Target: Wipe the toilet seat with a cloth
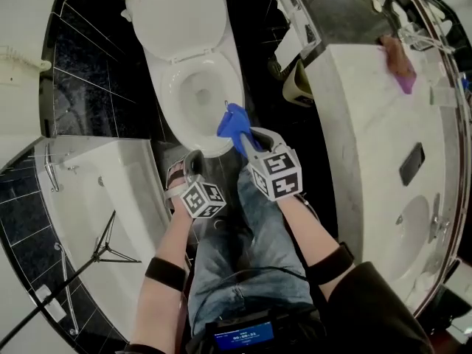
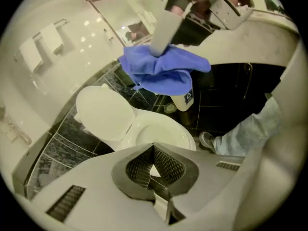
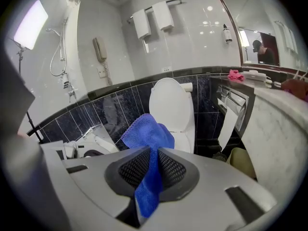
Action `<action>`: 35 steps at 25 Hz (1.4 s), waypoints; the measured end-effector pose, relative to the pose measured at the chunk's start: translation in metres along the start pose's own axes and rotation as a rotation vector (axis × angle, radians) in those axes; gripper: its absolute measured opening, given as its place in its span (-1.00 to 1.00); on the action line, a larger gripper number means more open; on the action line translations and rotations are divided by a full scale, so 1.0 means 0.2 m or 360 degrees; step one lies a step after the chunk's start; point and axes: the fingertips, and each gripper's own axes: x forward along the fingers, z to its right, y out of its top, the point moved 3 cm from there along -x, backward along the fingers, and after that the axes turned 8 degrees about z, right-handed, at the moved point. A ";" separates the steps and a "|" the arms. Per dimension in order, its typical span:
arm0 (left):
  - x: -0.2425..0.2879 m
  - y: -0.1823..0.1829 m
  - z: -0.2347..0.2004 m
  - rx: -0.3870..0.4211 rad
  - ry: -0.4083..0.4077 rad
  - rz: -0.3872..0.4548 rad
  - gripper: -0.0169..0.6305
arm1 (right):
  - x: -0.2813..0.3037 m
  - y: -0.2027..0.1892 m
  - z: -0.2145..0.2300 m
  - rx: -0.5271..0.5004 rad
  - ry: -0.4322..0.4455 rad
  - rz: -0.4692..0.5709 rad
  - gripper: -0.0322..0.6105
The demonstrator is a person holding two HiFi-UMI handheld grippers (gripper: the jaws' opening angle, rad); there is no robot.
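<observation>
The tub (image 1: pixel 96 175) lies far left. The left gripper (image 1: pixel 193 157) is clenched on nothing, near the toilet's front. The seat (image 1: pixel 167 91) is down (lid raised). The right gripper (image 1: pixel 247 140) pinches the blue cloth (image 1: pixel 231 121) over the seat's front right edge. The counter (image 1: pixel 354 124) stands right.

Blue microfibre cloth (image 1: pixel 233 122), bunched, pinched in right gripper (image 1: pixel 243 140), held over front rim of white toilet seat (image 1: pixel 165 94), lid up
</observation>
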 end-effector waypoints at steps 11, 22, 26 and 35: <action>-0.91 0.49 -0.79 -0.0938 0.0245 0.0295 -0.94 | -0.39 0.53 -0.16 -0.0084 0.0095 0.0018 -0.68; -1.37 0.51 -1.20 -0.1192 0.0483 0.0480 -0.94 | -0.54 0.81 -0.15 -0.0141 0.0115 0.0077 -0.68; -1.40 0.52 -1.25 -0.1185 0.0501 0.0511 -0.94 | -0.55 0.87 -0.10 -0.0146 0.0088 0.0097 -0.68; -1.46 0.54 -1.26 -0.1217 0.0513 0.0532 -0.94 | -0.56 0.90 -0.11 -0.0124 0.0097 0.0094 -0.68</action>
